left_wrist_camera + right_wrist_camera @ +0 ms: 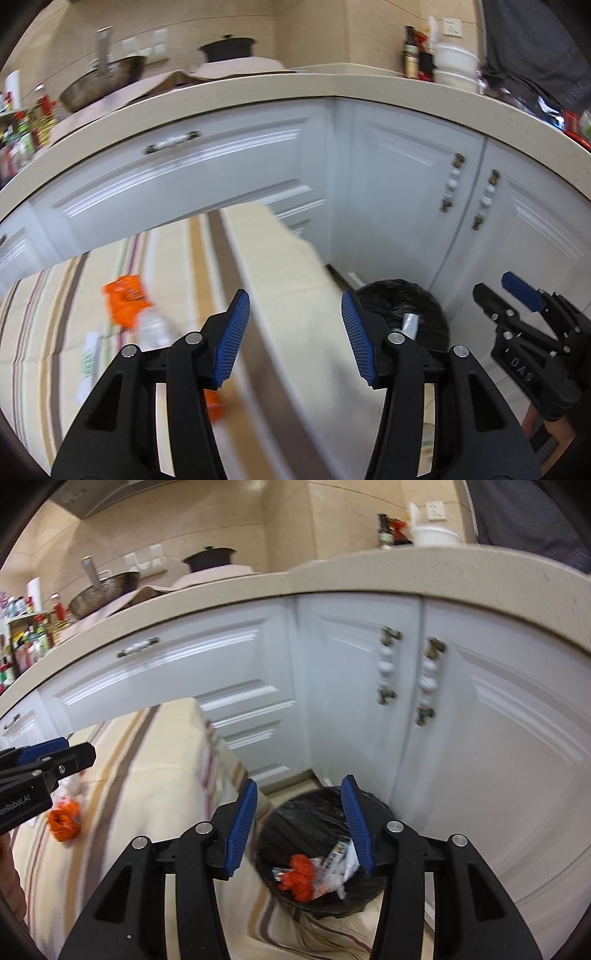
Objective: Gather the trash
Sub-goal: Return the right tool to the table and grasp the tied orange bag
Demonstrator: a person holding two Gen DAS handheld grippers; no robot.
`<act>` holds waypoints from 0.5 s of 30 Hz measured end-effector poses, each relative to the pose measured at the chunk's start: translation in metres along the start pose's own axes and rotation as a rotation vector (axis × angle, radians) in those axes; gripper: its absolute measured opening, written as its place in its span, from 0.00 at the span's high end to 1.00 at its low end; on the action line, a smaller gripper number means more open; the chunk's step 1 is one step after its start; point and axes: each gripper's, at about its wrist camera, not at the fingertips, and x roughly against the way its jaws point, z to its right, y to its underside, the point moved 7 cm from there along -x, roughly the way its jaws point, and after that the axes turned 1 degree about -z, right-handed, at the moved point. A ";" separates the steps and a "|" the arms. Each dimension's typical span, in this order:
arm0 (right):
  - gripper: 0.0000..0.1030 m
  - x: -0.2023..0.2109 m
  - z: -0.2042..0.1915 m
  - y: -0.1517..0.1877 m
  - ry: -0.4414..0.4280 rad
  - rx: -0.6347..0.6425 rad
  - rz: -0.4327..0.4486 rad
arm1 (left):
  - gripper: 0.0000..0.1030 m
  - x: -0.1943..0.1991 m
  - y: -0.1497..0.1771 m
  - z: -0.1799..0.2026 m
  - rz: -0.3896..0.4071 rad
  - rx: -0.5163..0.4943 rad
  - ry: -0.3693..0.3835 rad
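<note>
Glossy white cabinet doors point(236, 672) are catching light beneath a speckled stone-like bench point(369, 576). Shiny black plastic is lining the bin point(306, 812); striped cloth point(147, 775) is looking matt.

White cabinet doors point(207, 657) under beige countertop point(369, 576), knobbed handles point(387, 672) on corner pair. Wok point(103, 83) and dark lidded pot point(229, 46) sit on counter at back. Bottles point(410, 51) and white tub point(454, 66) near wall socket point(453, 26). Striped cloth point(147, 775) covers table beside cabinets. Jars crowd shelf point(26, 642) far left.

blurred: orange wrapper point(125, 301), clear bottle point(153, 328) | hidden: bin point(406, 295) base
</note>
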 end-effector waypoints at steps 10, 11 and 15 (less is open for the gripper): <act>0.51 0.012 -0.086 -0.008 -0.126 0.096 0.020 | 0.51 0.038 0.031 -0.105 -0.002 0.120 -0.148; 0.51 0.013 -0.093 -0.008 -0.136 0.105 0.020 | 0.51 0.041 0.034 -0.114 -0.003 0.132 -0.162; 0.50 0.017 -0.130 -0.006 -0.193 0.150 0.015 | 0.51 0.055 0.047 -0.153 -0.005 0.184 -0.217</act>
